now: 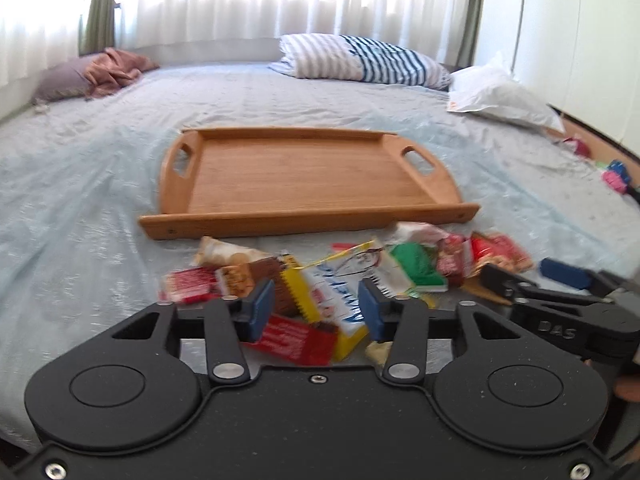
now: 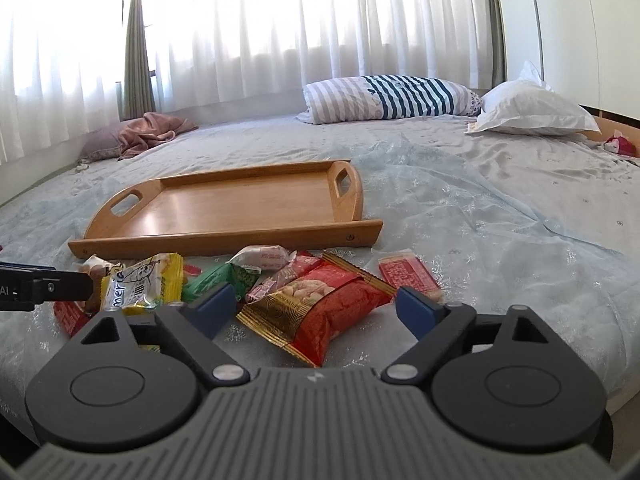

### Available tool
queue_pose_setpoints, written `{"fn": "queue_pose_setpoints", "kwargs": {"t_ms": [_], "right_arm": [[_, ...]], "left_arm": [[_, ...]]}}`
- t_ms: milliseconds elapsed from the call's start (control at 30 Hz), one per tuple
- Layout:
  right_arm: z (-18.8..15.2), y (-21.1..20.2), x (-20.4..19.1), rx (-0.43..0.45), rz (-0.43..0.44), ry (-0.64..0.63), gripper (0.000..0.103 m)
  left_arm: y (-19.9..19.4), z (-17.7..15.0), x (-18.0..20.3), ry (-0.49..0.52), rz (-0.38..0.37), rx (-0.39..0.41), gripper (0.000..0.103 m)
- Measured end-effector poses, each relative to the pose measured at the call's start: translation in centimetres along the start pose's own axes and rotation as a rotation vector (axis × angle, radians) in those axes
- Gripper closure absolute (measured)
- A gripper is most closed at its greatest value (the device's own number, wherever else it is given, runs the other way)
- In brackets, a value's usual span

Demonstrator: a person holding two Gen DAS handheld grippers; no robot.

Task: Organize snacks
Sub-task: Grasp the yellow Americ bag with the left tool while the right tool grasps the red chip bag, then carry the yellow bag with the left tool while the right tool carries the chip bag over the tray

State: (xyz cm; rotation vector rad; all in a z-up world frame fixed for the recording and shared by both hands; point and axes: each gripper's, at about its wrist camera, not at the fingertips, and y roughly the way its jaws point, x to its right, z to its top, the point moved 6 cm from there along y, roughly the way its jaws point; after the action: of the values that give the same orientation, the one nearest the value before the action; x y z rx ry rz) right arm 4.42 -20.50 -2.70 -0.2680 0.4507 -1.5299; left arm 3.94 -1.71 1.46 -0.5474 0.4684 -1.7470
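Left claw (image 1: 316, 307): apart, over yellow packet (image 1: 332, 292).
Right claw (image 2: 316, 312): apart, astride red peanut bag (image 2: 332, 304).
Wooden tray (image 2: 224, 236): bare, on bed (image 2: 500, 216).

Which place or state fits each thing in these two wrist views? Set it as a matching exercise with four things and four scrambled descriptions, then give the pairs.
Things:
1. wooden tray
2. red nut packet
3. striped pillow
4. yellow packet

Descriptions:
A. at the far end of the bed
B. lying ahead between the right gripper's open fingers
C. nothing in it
D. beside the left gripper's tip

Pairs: 1-C, 2-B, 3-A, 4-D
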Motion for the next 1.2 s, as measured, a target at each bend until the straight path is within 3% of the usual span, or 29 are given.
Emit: {"fn": "queue_pose_setpoints", "kwargs": {"t_ms": [100,167,500,600,633,767,933,1200], "right_arm": [[0.1,0.7,0.3,-0.014,0.003,0.028,0.015],[0.1,1.1,0.5,-0.022,0.002,0.038,0.015],[-0.7,2.5,0.7,-0.062,0.033,0.051,0.015],[-1.0,3.0,0.8,-0.08,0.042,0.064,0.015],[-1.1,3.1,0.9,-0.083,0.046,0.067,0.017],[-1.3,2.9,0.6,-0.08,0.055,0.061,0.038],[-1.1,2.6,0.7,-0.067,0.071,0.08,0.041],[0.1,1.3,0.8,-0.013,0.069,0.08,0.042]], "left_arm": [[0.9,0.1,0.6,-0.01,-0.051,-0.025,0.049],[1.5,0.0,0.9,-0.014,-0.047,-0.036,0.03],[5.5,-0.5,1.8,-0.026,-0.04,-0.078,0.014],[6.3,-0.3,2.2,-0.003,-0.021,-0.076,0.019],[6.4,-0.2,2.5,0.008,-0.018,-0.074,0.026],[6.1,0.2,2.9,0.028,-0.012,-0.073,0.046],[5.1,0.8,3.1,0.038,-0.008,-0.051,0.053],[3.5,1.5,3.5,0.068,-0.01,-0.013,0.054]]}}
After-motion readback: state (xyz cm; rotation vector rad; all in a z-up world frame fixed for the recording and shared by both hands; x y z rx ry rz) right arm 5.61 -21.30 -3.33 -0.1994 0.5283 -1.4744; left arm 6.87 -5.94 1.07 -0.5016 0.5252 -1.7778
